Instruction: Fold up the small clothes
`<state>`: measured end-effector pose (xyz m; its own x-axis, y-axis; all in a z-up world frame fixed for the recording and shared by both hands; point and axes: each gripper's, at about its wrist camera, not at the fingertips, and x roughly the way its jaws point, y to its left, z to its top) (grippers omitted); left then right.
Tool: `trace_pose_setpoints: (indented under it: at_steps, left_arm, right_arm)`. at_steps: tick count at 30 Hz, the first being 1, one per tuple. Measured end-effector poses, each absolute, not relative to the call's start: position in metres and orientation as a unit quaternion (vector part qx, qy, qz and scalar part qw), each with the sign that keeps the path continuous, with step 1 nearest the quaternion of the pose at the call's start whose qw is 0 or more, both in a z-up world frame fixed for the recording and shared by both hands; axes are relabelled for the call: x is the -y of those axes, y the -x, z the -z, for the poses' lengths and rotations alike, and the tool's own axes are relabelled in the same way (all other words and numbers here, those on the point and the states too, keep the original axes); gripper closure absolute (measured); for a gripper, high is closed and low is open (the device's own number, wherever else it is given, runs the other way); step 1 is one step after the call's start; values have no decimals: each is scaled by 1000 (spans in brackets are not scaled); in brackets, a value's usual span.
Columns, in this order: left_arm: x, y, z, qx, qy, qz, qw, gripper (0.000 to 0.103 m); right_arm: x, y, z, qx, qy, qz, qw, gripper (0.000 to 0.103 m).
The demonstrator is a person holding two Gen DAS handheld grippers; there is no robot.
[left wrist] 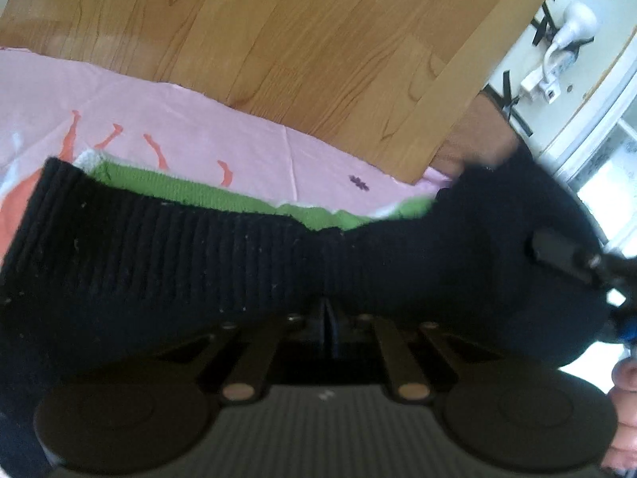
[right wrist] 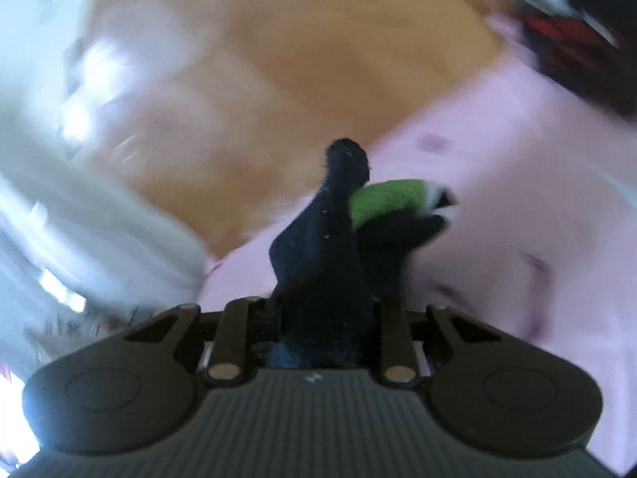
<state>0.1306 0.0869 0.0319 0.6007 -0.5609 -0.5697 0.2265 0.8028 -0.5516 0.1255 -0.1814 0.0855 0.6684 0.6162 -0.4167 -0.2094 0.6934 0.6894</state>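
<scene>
One black sock (left wrist: 199,247), one green sock (left wrist: 223,195), one pink cloth (left wrist: 179,119), two hand-held grippers.

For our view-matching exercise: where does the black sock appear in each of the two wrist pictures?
Left wrist: the black sock stretches across the middle, pinched by the left gripper.
Right wrist: it stands up at centre, pinched by the right gripper.
Shared landmark: the pink cloth beneath.
</scene>
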Motion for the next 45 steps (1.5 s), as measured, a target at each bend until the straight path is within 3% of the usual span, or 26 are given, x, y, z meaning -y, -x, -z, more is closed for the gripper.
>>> trace_pose_setpoints:
  at_steps: [6,13,14,16,18,22,29,30,33,36,38,41,43,45]
  left_arm:
    - [-196,-91,-60,-288,286,119,906,95]
    - [-279,-45,-57,-255,339,9,905,94]
    - [-278,-44,-55,-258,338,10,905,93]
    - [-271,-48,-54,-265,332,21,905,89]
    - [-264,-54,-58,-266,329,41,905,81]
    - [-233,-72,-74,-255,303,95,913,74]
    - [-194,-115,-73,-284,234,89,926,74]
    - [-195,-119,-68,-292,234,83,924,74]
    - [-199,-129,-53,-311,237,66,918,74]
    - [-196,-135,-42,-329,214,37,919,73]
    - [-195,-136,-39,-331,207,28,920,71]
    - [-194,-130,-48,-337,200,25,920,67]
    - [-198,-115,-62,-328,202,34,922,63]
    - [-208,-94,-74,-302,204,43,930,41]
  right_arm:
    - [51,-128,-121,-332,-149,-335,869,75]
    - [-85,-152,-54,-391,-14,-370,842,65]
    - [-94,-149,-46,-368,9,-375,851,63]
    - [-103,-141,-45,-340,44,-382,858,43]
    - [-102,-137,-50,-341,53,-419,840,29]
    - [-81,-122,-63,-323,70,-466,821,29]
    - [-19,-110,-105,-247,36,-483,839,31]
    - [-13,-114,-108,-241,27,-470,849,33]
    - [-4,-142,-105,-255,-6,-401,880,53]
    - [-16,-180,-70,-329,-35,-366,870,57]
    - [-28,-185,-47,-311,-18,-364,878,56]
    - [-51,-181,-51,-300,24,-358,884,40]
    - [-52,-181,-58,-294,36,-369,881,39]
    - [-26,-174,-65,-289,3,-383,877,34]
